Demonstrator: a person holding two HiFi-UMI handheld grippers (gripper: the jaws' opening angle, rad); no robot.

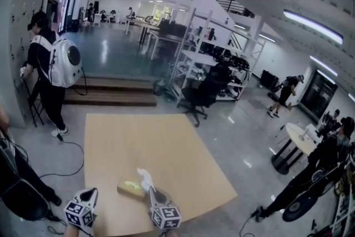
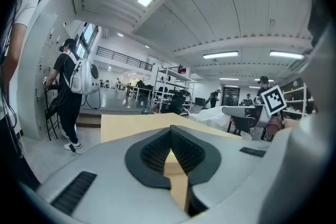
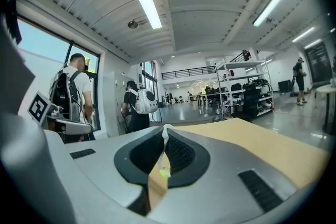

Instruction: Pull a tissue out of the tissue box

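A flat tissue box with a yellow-green top lies near the front edge of the wooden table. A white tissue stands up out of it. My right gripper is right beside the box, shut on that tissue. In the right gripper view a thin white strip of tissue runs between the closed pads. My left gripper hovers at the table's front left corner, apart from the box. In its own view the left gripper is shut with nothing between the pads.
A person with a white backpack stands at the lockers to the far left. A black office chair and metal shelving stand beyond the table. A round white table and other people are at the right. Cables lie on the floor at left.
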